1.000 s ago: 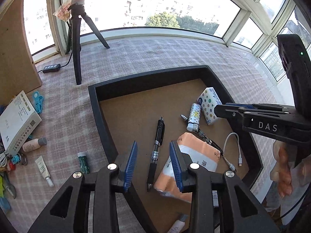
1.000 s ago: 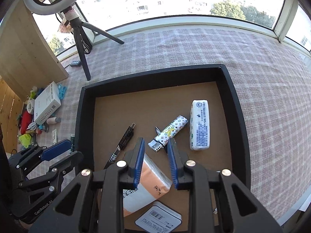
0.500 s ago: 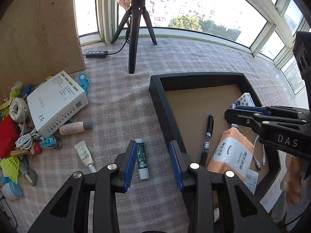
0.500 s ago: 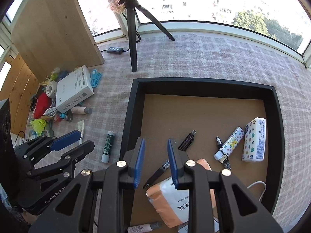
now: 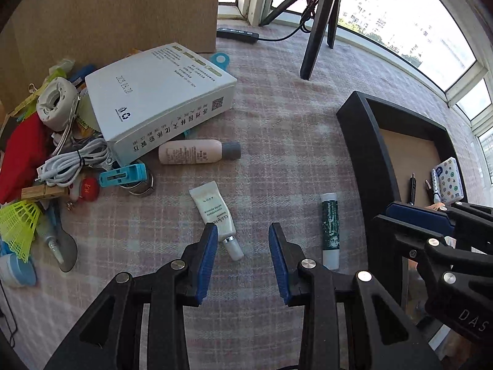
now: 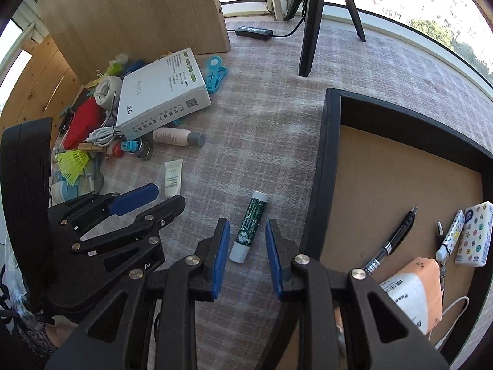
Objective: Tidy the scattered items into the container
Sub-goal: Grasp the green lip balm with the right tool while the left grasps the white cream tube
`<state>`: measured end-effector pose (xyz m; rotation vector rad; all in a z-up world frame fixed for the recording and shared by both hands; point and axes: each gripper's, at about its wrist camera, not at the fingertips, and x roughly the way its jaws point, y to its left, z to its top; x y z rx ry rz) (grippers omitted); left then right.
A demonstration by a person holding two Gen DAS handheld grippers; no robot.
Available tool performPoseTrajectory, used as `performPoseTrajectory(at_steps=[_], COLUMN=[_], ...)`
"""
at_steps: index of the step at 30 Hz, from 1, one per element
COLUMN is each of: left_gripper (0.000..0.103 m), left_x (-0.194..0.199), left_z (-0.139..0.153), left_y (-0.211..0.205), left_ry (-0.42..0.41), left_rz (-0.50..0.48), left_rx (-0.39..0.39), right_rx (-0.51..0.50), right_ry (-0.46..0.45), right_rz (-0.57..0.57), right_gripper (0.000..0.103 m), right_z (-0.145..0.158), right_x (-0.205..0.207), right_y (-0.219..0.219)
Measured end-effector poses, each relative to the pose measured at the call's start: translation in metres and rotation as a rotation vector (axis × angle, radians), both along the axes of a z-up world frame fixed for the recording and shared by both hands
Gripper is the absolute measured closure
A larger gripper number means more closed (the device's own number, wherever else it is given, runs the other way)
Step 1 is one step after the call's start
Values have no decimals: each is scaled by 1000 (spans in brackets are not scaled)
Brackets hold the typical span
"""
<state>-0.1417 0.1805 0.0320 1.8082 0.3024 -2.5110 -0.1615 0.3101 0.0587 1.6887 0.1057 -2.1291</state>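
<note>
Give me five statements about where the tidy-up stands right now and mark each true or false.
1. The green tube lies on the cloth between the open fingers of the right gripper. True.
2. The left gripper is shut on the white Avon tube. False: its jaws are open, and the tube lies on the cloth, its cap end between the fingertips.
3. The black pen is inside the black tray. True.
4. The pink bottle is already in the tray. False: it lies on the cloth beside the white box.
5. The white box stands inside the tray. False: it sits outside, by the pile of clutter.
</note>
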Motion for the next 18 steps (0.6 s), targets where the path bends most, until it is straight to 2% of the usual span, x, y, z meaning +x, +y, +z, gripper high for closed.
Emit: performPoseTrajectory(at_steps=[9,15,18], left_gripper=[70,71,78], left_x=[-5,-9,-6], left_z=[-17,-16,-17], left_y=[-11,-7,-6], left_ry=[-36,-20,-11], left_rz=[30,11,3], left_rx=[32,-25,-52], right_rx=[55,88,125], right_ry=[-41,-57,-27], right_rz=[-10,-27,-15], right_gripper=[79,79,81], right_z=[-30,-45,-48], right_x=[-8,-12,-10], right_y=[-19,-20,-23])
